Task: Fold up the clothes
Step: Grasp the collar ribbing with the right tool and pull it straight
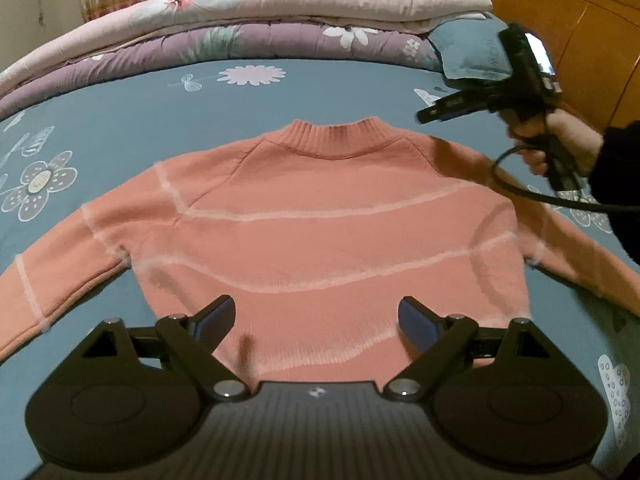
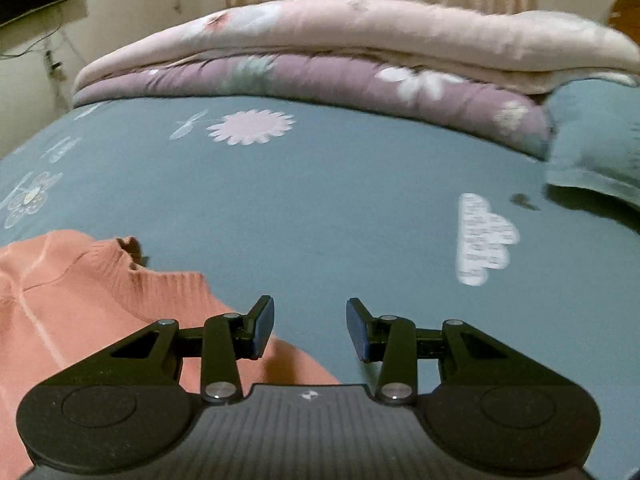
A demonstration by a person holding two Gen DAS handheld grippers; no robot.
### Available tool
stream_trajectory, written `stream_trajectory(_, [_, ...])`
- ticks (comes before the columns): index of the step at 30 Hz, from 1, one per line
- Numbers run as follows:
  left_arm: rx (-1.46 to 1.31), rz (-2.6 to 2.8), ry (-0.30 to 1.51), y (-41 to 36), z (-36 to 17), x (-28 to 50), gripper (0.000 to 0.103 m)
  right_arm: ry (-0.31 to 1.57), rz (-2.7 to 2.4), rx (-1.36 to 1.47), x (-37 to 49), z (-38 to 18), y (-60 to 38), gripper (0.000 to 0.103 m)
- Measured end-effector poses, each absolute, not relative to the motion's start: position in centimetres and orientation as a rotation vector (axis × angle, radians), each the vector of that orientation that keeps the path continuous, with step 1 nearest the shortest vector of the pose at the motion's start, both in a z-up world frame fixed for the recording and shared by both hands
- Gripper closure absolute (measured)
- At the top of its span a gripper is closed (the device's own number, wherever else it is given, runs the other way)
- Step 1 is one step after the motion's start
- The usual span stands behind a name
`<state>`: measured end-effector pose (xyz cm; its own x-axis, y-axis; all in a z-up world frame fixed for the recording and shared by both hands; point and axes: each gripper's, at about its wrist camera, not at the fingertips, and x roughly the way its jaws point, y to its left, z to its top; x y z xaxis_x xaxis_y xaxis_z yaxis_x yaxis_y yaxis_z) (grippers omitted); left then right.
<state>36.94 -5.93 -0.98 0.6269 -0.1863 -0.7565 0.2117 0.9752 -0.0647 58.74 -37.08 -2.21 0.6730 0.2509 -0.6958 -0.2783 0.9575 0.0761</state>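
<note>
On the teal flowered bed (image 1: 340,92) our salmon-pink knitted sweater (image 1: 320,216) lies flat, unfolded; both tools, left (image 1: 316,320) and right (image 2: 310,328), are spread and empty, so next we pinch a sleeve.

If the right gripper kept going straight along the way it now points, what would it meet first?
Probably bare teal flowered bedsheet: the right gripper has open fingers with nothing between them, and the salmon-pink knitted sweater lies off to its left. Depth is uncertain.
</note>
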Motion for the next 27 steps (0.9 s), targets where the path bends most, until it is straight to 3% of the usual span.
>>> stream_trajectory(20, [0.009,-0.264,0.932,-5.8,-4.7,41.0,0.014,0.818,0.418,-0.211,55.6,-5.3,-32.8,0.048])
stream_trajectory(23, [0.005,-0.270,0.939,-5.7,-4.9,41.2,0.014,0.817,0.464,-0.274,54.8,-4.9,-31.9,0.056])
stream_trajectory(27, [-0.004,-0.267,0.942,-5.5,-5.1,41.5,0.014,0.763,0.500,-0.467,53.0,-4.3,-29.7,0.082])
